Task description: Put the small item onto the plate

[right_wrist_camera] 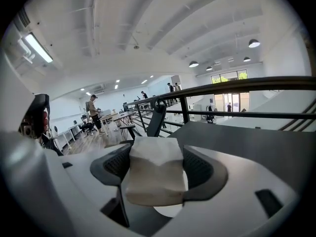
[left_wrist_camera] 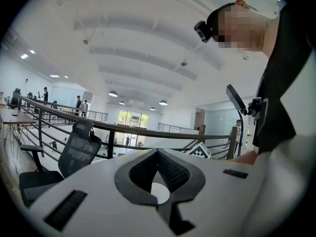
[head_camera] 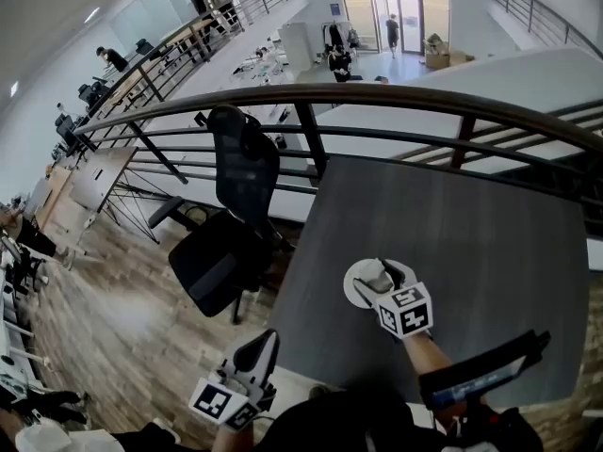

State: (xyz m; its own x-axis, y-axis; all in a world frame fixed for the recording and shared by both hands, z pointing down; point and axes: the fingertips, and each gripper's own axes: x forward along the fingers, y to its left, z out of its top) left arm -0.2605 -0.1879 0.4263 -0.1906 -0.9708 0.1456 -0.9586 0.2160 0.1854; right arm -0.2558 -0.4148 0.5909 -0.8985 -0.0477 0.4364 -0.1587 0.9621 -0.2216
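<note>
Head view first: the only print I can make out is the black-and-white square markers on each gripper's cube. My right gripper (head_camera: 379, 277) sits over the white plate (head_camera: 355, 290) on the grey table (head_camera: 471, 243). In the right gripper view its jaws are clamped on the small item (right_wrist_camera: 155, 174) – a pale block, white on top and tan lower down – with the plate's white showing beneath; whether they touch, I cannot tell. My left gripper (head_camera: 262, 347) hangs off the table's near-left corner – jaws pressed together, nothing between them.
</note>
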